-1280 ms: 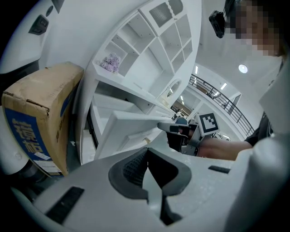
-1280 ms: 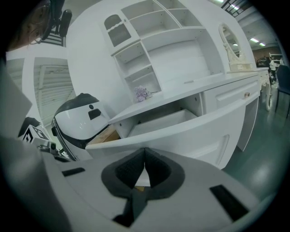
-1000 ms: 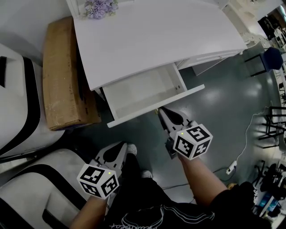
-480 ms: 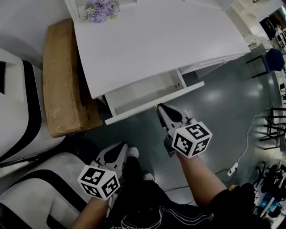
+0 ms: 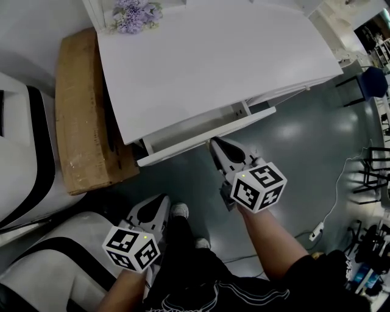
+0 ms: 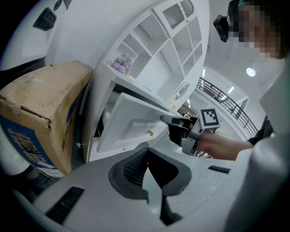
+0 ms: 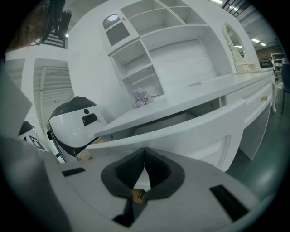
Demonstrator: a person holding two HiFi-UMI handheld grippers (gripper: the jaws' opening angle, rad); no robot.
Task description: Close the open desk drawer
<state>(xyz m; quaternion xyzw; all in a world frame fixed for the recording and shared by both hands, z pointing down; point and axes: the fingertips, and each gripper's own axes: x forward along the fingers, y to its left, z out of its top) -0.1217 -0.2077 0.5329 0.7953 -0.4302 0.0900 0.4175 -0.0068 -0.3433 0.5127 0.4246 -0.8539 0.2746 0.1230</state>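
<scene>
The white desk (image 5: 207, 55) has its drawer (image 5: 204, 135) only a narrow gap open, with the front panel angled below the desktop edge. My right gripper (image 5: 214, 144) is shut, and its tip presses against the drawer front near the middle. In the right gripper view the drawer front (image 7: 190, 131) fills the space just beyond the shut right gripper (image 7: 145, 153). My left gripper (image 5: 163, 200) hangs low over the floor, shut and holding nothing, well back from the desk. The left gripper view shows the drawer (image 6: 131, 127) with the right gripper (image 6: 168, 120) against it.
A cardboard box (image 5: 85, 109) stands on the floor left of the desk. A large white and black rounded object (image 5: 24, 158) lies further left. Purple flowers (image 5: 131, 11) sit at the desk's back. A blue chair (image 5: 372, 79) and a cable (image 5: 332, 201) are at the right.
The drawer has slid far into the desk, from widely open to a narrow gap. My right gripper moved forward with its front panel. The left gripper stayed put.
</scene>
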